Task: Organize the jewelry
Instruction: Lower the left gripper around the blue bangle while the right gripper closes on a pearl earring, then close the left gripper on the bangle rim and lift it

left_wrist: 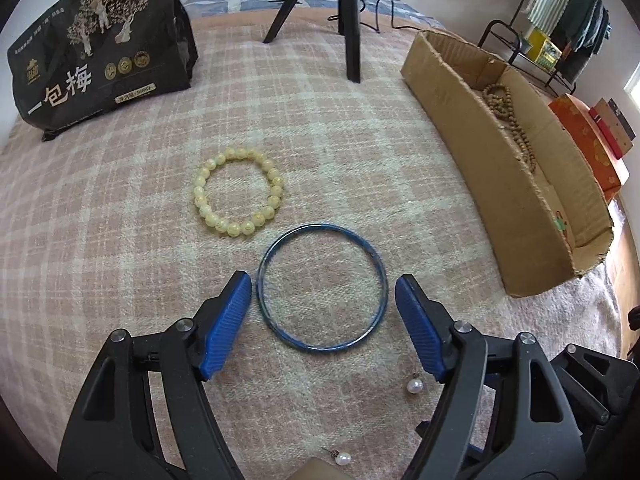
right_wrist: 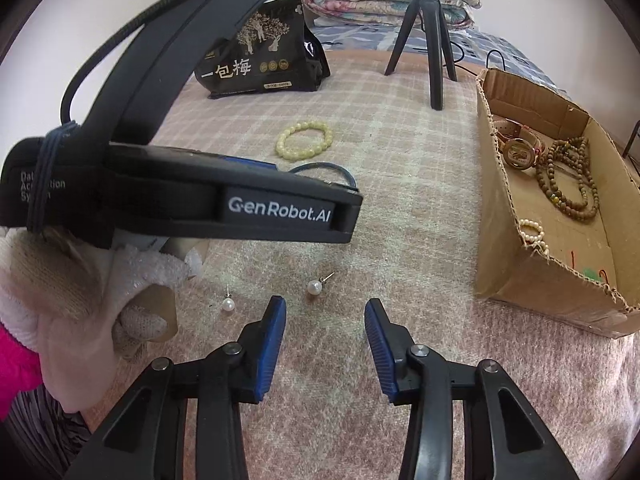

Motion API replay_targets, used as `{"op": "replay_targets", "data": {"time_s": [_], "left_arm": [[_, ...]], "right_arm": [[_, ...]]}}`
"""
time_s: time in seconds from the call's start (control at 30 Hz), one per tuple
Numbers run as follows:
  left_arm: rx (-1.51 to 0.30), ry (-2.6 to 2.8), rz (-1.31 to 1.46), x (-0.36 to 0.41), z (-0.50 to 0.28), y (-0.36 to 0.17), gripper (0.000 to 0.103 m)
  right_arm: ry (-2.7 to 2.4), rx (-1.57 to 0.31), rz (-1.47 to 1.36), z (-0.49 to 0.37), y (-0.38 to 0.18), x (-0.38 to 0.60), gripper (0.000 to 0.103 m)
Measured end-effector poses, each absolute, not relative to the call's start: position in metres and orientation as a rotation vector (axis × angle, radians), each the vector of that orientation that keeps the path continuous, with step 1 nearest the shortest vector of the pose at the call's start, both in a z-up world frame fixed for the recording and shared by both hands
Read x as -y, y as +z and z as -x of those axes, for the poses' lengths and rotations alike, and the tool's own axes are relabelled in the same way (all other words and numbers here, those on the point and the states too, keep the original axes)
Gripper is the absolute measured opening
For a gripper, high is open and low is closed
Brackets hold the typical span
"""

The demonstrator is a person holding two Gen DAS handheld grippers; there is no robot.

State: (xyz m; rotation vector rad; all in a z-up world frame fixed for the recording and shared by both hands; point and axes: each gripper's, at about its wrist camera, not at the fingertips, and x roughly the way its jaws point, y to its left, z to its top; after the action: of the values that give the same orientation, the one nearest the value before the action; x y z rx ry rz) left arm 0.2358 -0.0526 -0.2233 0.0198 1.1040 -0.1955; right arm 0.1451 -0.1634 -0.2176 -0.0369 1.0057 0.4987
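A fuzzy plaid blanket carries a torn cardboard box, whose wristwatch and wooden bead strands show fully only in the right wrist view. The left gripper hangs released, its ribbed blue pads flanking the thin blue bangle without touching, with a glossy yellow bead bracelet just beyond. The right gripper is unclenched and holds nothing, one round pearl stud just ahead of its left pad and another further left.

Both grippers have black plastic arms with silver screws and ribbed blue pads. The left gripper carries white "GenRobot.AI" lettering and a black cable. The hand wears a white knit glove and a pink sleeve.
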Motion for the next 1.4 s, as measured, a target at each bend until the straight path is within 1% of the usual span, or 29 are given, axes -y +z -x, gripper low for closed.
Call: {"op": "replay_targets", "data": {"time_s": [0.17, 0.43, 0.5, 0.53, 0.57, 0.63, 0.67, 0.73, 0.83, 1.0, 1.13, 1.3, 1.33, 1.37, 1.4], "left_arm": [[-1.101, -0.193, -0.026, 0.05, -0.238, -0.225, 0.077], [-1.093, -0.188, -0.031, 0.051, -0.237, -0.226, 0.076], [-1.09, -0.176, -0.036, 0.051, -0.238, -0.226, 0.07], [-1.089, -0.163, -0.04, 0.051, -0.238, -0.226, 0.063], [-1.091, -0.159, -0.034, 0.049, -0.239, -0.226, 0.06], [-1.093, -0.161, -0.014, 0.046, -0.241, -0.227, 0.056], [-1.093, -0.159, -0.013, 0.045, -0.241, -0.226, 0.052], [-1.091, -0.154, -0.012, 0.045, -0.242, -0.226, 0.049], [-1.089, -0.157, -0.012, 0.044, -0.242, -0.226, 0.049], [-1.09, -0.173, 0.027, 0.042, -0.241, -0.224, 0.049], [-1.079, -0.168, -0.02, 0.046, -0.24, -0.225, 0.049], [-1.077, -0.173, -0.001, 0.047, -0.24, -0.224, 0.049], [-1.081, -0.185, 0.005, 0.047, -0.239, -0.223, 0.053], [-1.082, -0.203, 0.008, 0.048, -0.239, -0.221, 0.06], [-1.079, -0.21, 0.004, 0.05, -0.238, -0.221, 0.063]], "right_arm": [[0.499, -1.011, 0.045, -0.147, -0.22, 0.162, 0.04], [0.491, -1.017, 0.058, -0.154, -0.225, 0.156, 0.033], [0.491, -1.014, 0.06, -0.155, -0.225, 0.155, 0.032], [0.492, -1.012, 0.061, -0.156, -0.225, 0.153, 0.031], [0.493, -1.011, 0.062, -0.156, -0.226, 0.152, 0.031], [0.498, -1.01, 0.069, -0.157, -0.226, 0.149, 0.028], [0.501, -1.009, 0.072, -0.157, -0.227, 0.148, 0.027], [0.504, -1.006, 0.079, -0.157, -0.227, 0.146, 0.024], [0.506, -1.004, 0.09, -0.157, -0.228, 0.143, 0.019], [0.507, -1.009, 0.086, -0.158, -0.228, 0.144, 0.019], [0.505, -1.015, 0.084, -0.157, -0.229, 0.149, 0.009], [0.512, -1.024, 0.061, -0.157, -0.229, 0.152, 0.009], [0.512, -1.024, 0.061, -0.157, -0.229, 0.152, 0.009], [0.511, -1.024, 0.063, -0.156, -0.229, 0.152, 0.009], [0.511, -1.024, 0.063, -0.157, -0.229, 0.152, 0.008]]}}
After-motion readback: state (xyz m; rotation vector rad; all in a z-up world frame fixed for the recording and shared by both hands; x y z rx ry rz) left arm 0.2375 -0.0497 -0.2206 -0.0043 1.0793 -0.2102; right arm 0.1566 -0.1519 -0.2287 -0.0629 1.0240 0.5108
